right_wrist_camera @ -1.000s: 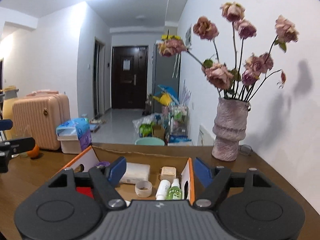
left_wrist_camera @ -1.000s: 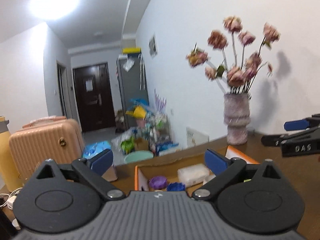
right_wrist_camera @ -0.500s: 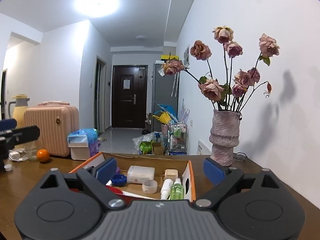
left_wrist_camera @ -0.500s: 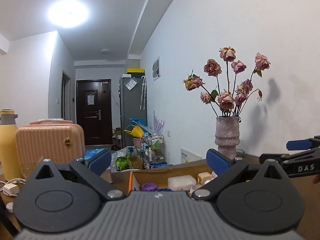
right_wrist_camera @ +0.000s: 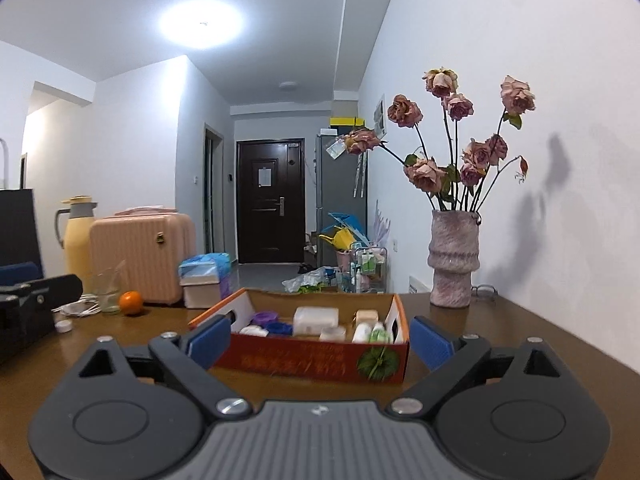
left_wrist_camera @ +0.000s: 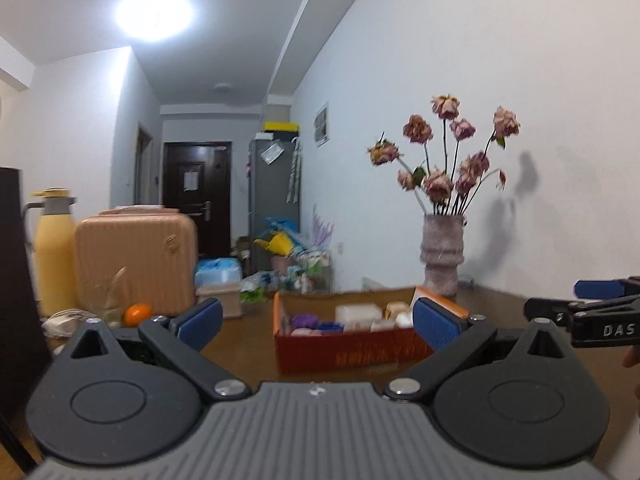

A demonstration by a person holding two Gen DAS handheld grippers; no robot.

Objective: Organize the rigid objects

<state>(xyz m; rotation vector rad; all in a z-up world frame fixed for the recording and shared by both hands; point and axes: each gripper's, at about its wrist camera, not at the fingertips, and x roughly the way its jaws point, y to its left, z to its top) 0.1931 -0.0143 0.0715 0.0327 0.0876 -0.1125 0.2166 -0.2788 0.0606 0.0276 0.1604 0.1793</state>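
Observation:
An open orange cardboard box (left_wrist_camera: 344,350) (right_wrist_camera: 312,358) stands on the brown table. It holds several small items: a purple lid (right_wrist_camera: 265,317), a white container (right_wrist_camera: 316,317), a roll of tape (right_wrist_camera: 333,333), small white bottles (right_wrist_camera: 370,332). My left gripper (left_wrist_camera: 316,320) is open and empty, low over the table in front of the box. My right gripper (right_wrist_camera: 320,340) is open and empty, also in front of the box. The right gripper shows at the right edge of the left wrist view (left_wrist_camera: 592,312).
A vase of dried roses (right_wrist_camera: 454,258) stands at the back right by the wall. At the left are an orange (right_wrist_camera: 131,303), a glass (right_wrist_camera: 107,290), a pink suitcase (right_wrist_camera: 140,256), a yellow thermos (right_wrist_camera: 76,236) and a tissue box (right_wrist_camera: 204,280).
Both grippers have pulled back and lowered from above the box to in front of it. Both stay open and empty.

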